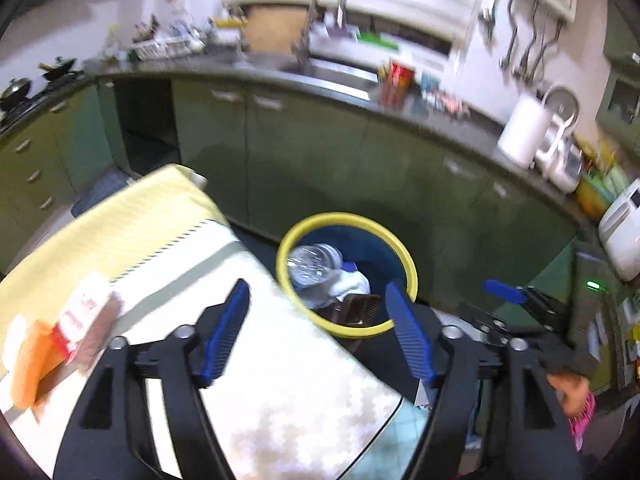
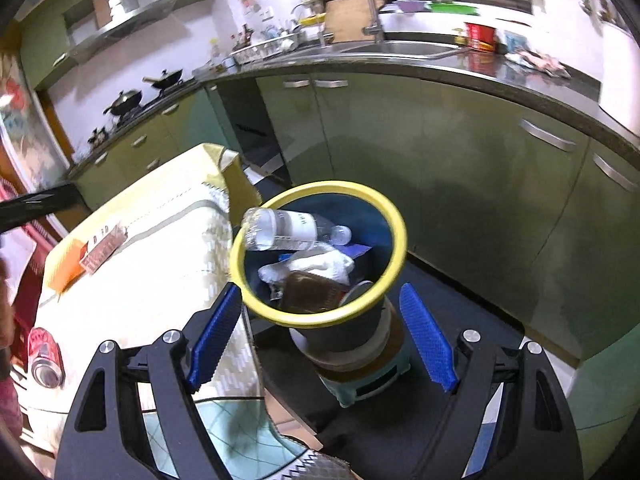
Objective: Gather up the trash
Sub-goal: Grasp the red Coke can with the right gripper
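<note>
Setting: a kitchen with green cabinets [image 2: 460, 168], a dark countertop [image 2: 520, 80] and a sink [image 2: 400, 46] under a tall tap.
Bin: a dark blue trash bin with a yellow rim [image 2: 400, 240] stands on a teal stool [image 2: 372, 380] on the floor, just beside the table corner.
In the bin: a clear plastic bottle [image 2: 288, 230] lies tilted across the top, its base over the rim on the table side; beneath it sit crumpled white tissue [image 2: 320, 266] and a brown wrapper [image 2: 308, 294].
Table: a pale cloth-covered table [image 2: 152, 280] holds a red-and-white carton [image 2: 104, 246] on an orange sheet [image 2: 66, 264] near its far side, and a red drink can [image 2: 44, 356] lying on its side at the near edge.
Left gripper [image 1: 320, 332]: released, blue pads spread wide with nothing between them, poised over the table corner and the near side of the bin.
Right gripper [image 2: 320, 340]: released as well, jaws wide apart and empty, framing the bin and stool below; in the left wrist view it shows at the right edge with a hand [image 1: 572, 392] behind it.
Sharpness: the left wrist view is smeared, so small print on the carton cannot be read.
</note>
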Motion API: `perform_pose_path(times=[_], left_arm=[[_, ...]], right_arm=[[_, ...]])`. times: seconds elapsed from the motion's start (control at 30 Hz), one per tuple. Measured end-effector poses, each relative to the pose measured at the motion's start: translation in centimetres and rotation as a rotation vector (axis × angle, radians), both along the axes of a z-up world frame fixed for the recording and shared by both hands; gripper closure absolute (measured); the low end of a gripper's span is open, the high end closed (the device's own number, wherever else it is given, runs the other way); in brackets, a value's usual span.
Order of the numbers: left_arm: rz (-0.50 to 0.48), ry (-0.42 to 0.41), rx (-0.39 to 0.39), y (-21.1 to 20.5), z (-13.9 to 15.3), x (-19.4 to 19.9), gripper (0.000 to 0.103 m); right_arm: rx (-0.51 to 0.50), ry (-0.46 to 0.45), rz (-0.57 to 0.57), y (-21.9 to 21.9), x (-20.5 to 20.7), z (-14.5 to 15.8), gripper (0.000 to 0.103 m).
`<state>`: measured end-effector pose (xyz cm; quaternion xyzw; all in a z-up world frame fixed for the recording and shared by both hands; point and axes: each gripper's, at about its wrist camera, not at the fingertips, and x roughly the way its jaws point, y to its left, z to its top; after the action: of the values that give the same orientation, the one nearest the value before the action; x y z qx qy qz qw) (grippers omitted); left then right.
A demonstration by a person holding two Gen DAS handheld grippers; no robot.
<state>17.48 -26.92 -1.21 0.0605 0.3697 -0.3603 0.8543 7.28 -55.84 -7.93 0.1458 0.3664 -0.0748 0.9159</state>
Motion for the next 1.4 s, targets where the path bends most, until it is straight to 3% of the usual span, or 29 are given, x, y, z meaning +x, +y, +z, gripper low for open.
perform_pose_path(times=[0.17,0.33,0.57,0.7,0.9,1.07,1.17,1.4], left_arm=[[0.122,-0.081,-0.052,8.3,0.9,-1.0,0.024],[0.277,-0.090,-0.094,16.4,0.8,0.1,0.024],[0.423,-0.115,-0.102,23.6,0.2,0.5,0.020],[0.459,-0.108,-0.108,26.2,0.2,0.2,0.020],[0.562,-0.168,-0.109,30.8,1.3,-2.0,0.019],[0.618,-0.190,-0.090,32.9,1.6,-3.4,0.017],[0.608,-0.181,-0.074,32.9,1.3,-3.6,0.017],[0.606,-0.173,-0.073,33.3,0.9,-3.7,0.017]], right_arm=[[-0.010,0.026,0.106,3.9,3.3,0.1,0.023],[-0.019,0.044,0.250,9.5,7.4,0.6,0.023],[-0.024,0.078,0.475,19.4,14.2,1.2,0.023],[-0.048,0.084,0.588,24.8,17.2,1.8,0.023],[-0.055,0.044,0.835,33.4,20.9,2.7,0.023],[-0.120,0.035,1.012,40.2,23.3,1.8,0.023],[-0.128,0.044,1.034,42.1,25.0,0.7,0.023],[-0.029,0.100,1.001,43.2,27.2,-0.1,0.023]])
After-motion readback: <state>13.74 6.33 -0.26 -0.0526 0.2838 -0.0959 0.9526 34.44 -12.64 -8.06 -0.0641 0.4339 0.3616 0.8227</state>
